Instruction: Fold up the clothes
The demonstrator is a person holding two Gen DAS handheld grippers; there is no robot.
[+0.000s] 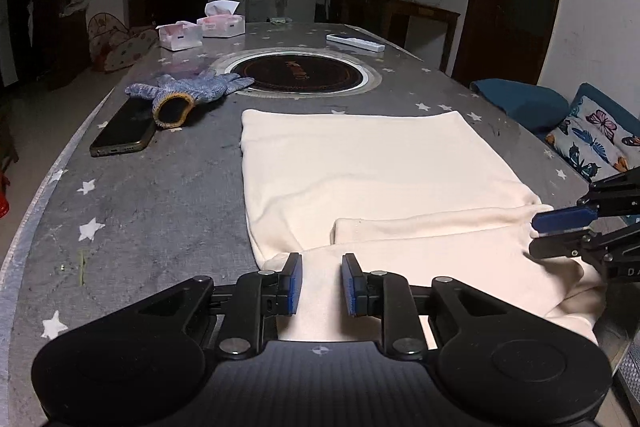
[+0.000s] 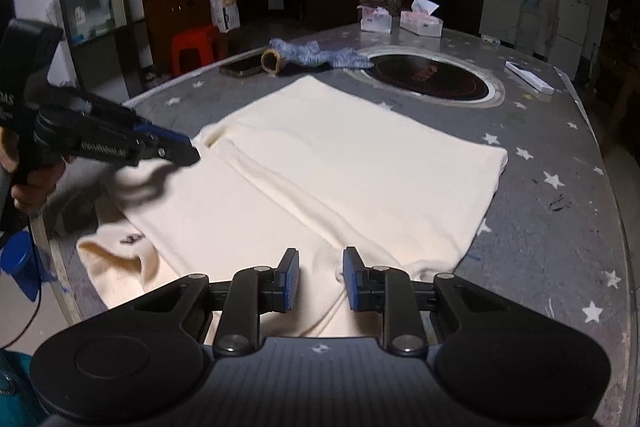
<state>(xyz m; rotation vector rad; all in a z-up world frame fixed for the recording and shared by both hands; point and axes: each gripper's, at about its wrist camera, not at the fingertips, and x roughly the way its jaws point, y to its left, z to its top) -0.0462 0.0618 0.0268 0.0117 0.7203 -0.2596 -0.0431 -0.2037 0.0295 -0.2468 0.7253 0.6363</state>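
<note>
Garment: cream garment [image 1: 360, 163] flat on the starred table [image 1: 160, 211], near edge at six o'clock.
Left gripper [image 1: 321, 285]: narrowly parted over cloth; grip unclear.
Right gripper [image 2: 321, 279]: likewise.
Left view only: butterfly cushion [image 1: 596, 143], three o'clock.
Right view only: red stool [image 2: 196, 47], eleven o'clock.

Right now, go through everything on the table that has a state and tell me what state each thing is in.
Cream garment: spread flat, partly folded, near edge hanging off the table.
Left hand-held gripper: jaws apart over the cloth, not pinching it.
Right hand-held gripper: jaws apart over the cloth, not pinching it.
Knit glove: lying loose, cuff gaping.
Phone: face up, screen dark.
Tissue box: open, tissue sticking out.
</note>
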